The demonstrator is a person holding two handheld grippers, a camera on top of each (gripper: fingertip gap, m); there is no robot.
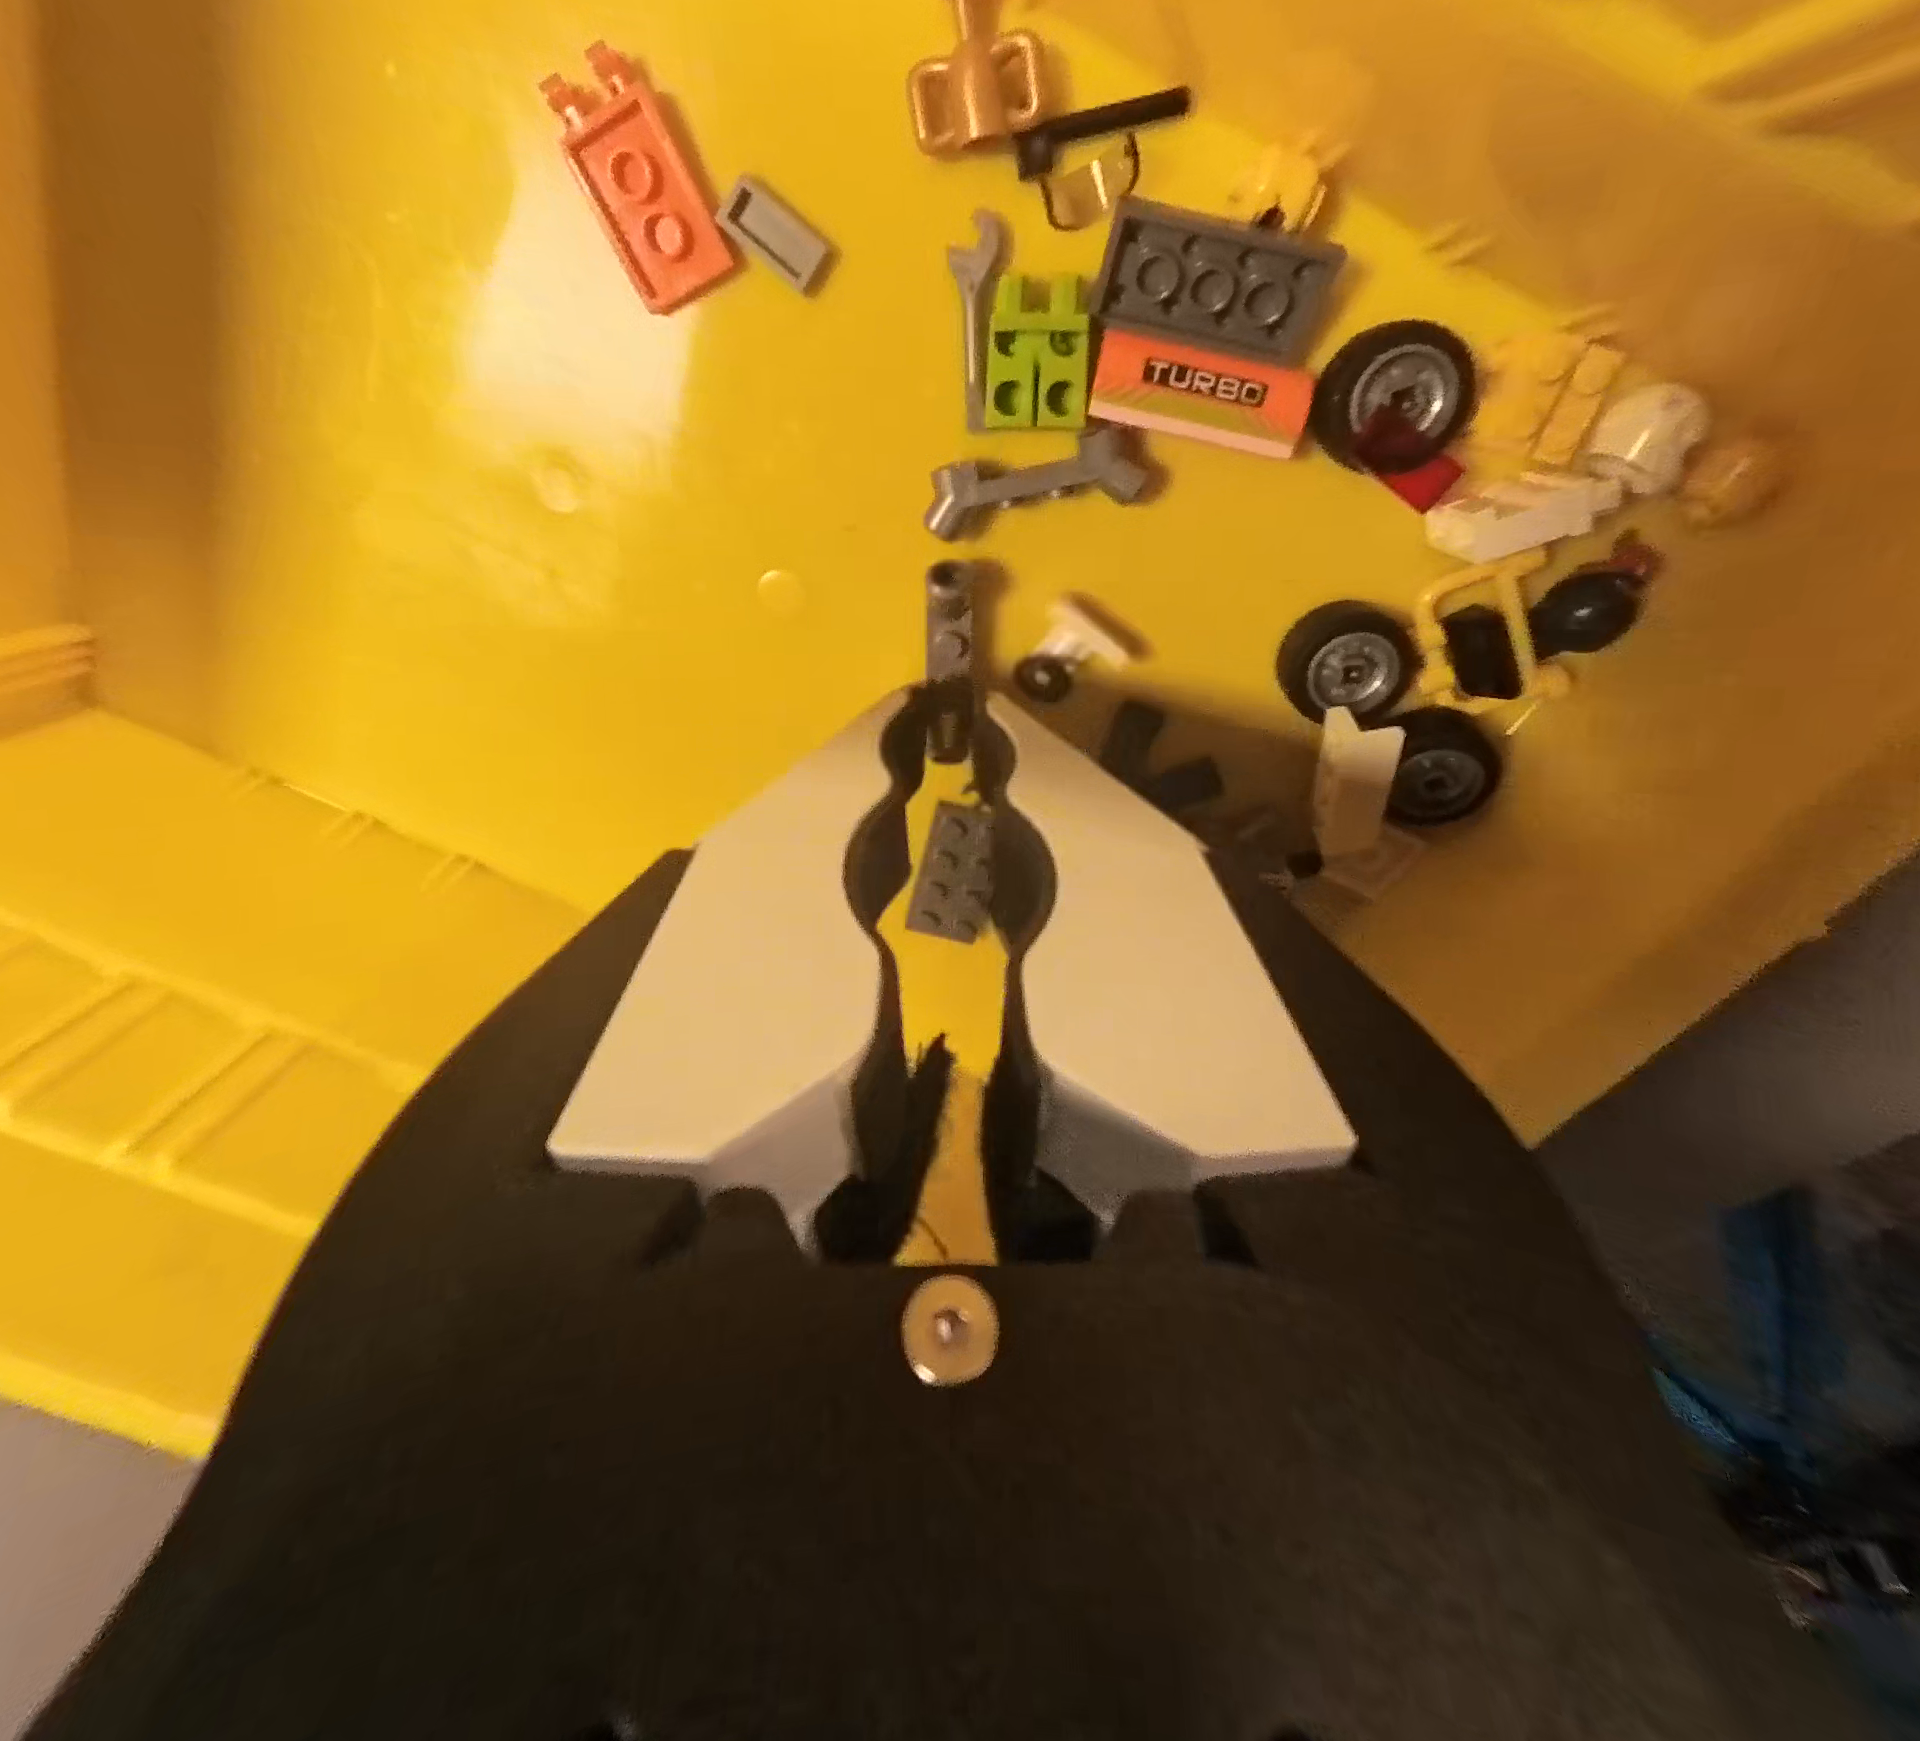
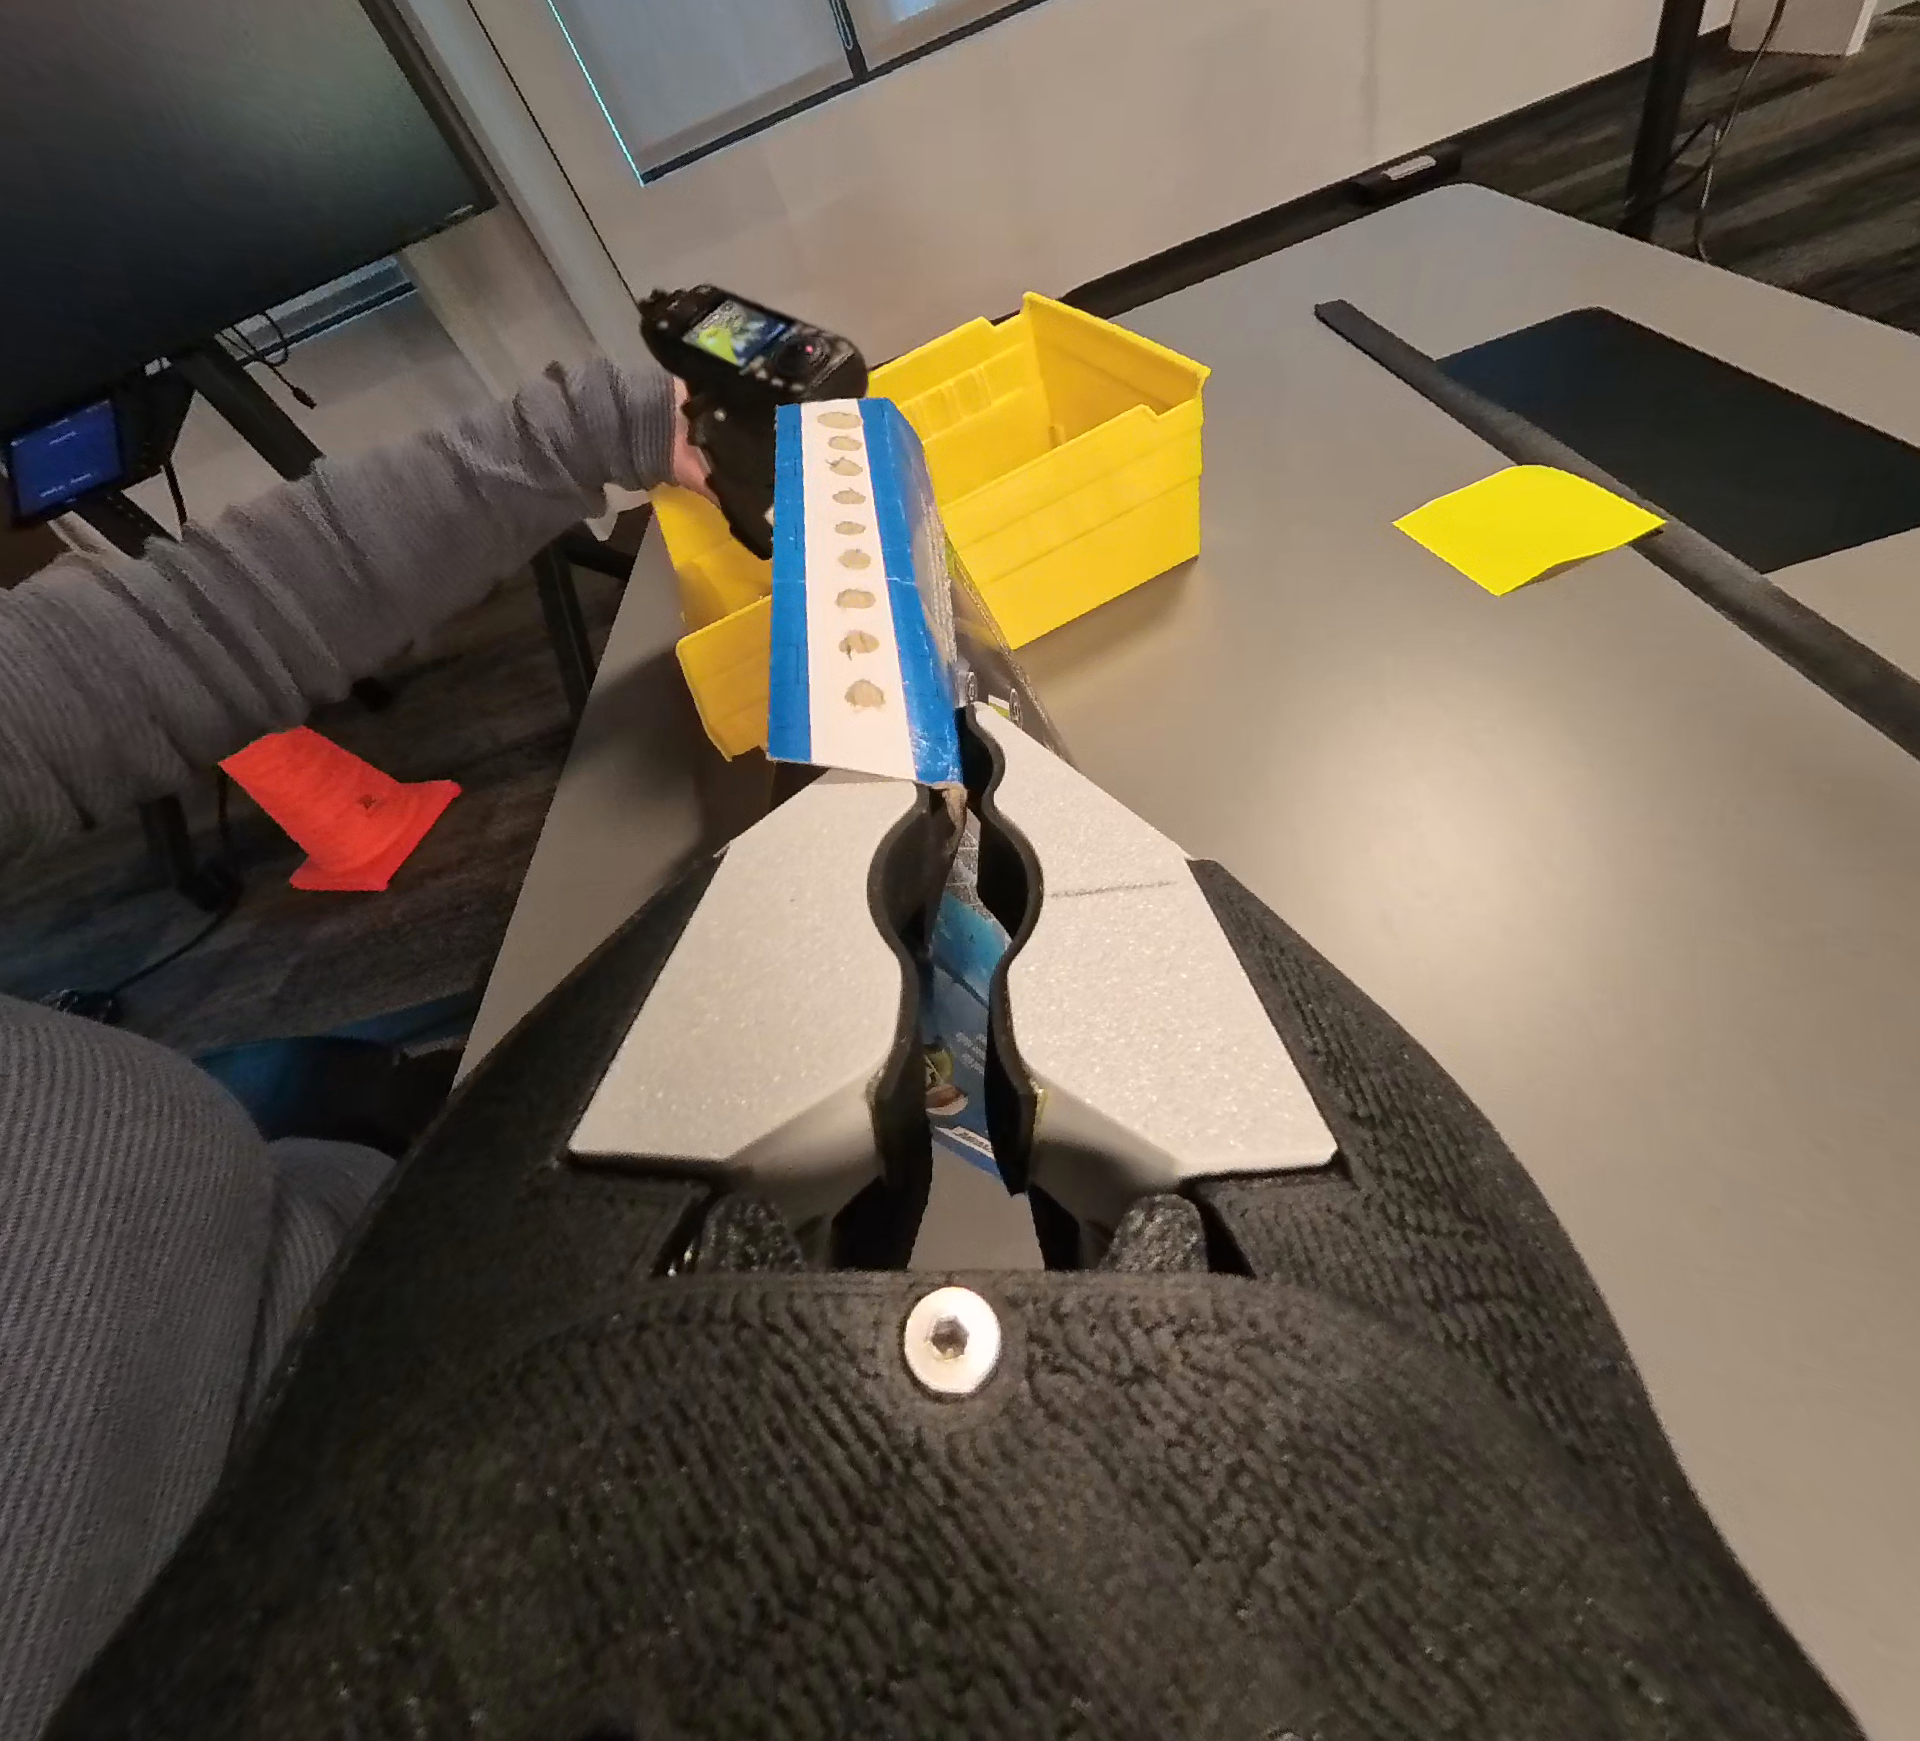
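While left claw (image 1: pixel 954 735) pinches grey bar (image 1: pixel 954 626).

The blue box (image 2: pixel 862 590) hides part of the yellow bin (image 2: pixel 1049 465).

An orange tile (image 1: pixel 1200 396) in the yellow bin (image 1: pixel 312 444) bears a black label with lettering.

Yellow bin (image 1: pixel 312 548), grey bar (image 1: pixel 954 642), blue-and-white box (image 2: pixel 862 590), orange brick (image 1: pixel 644 205)
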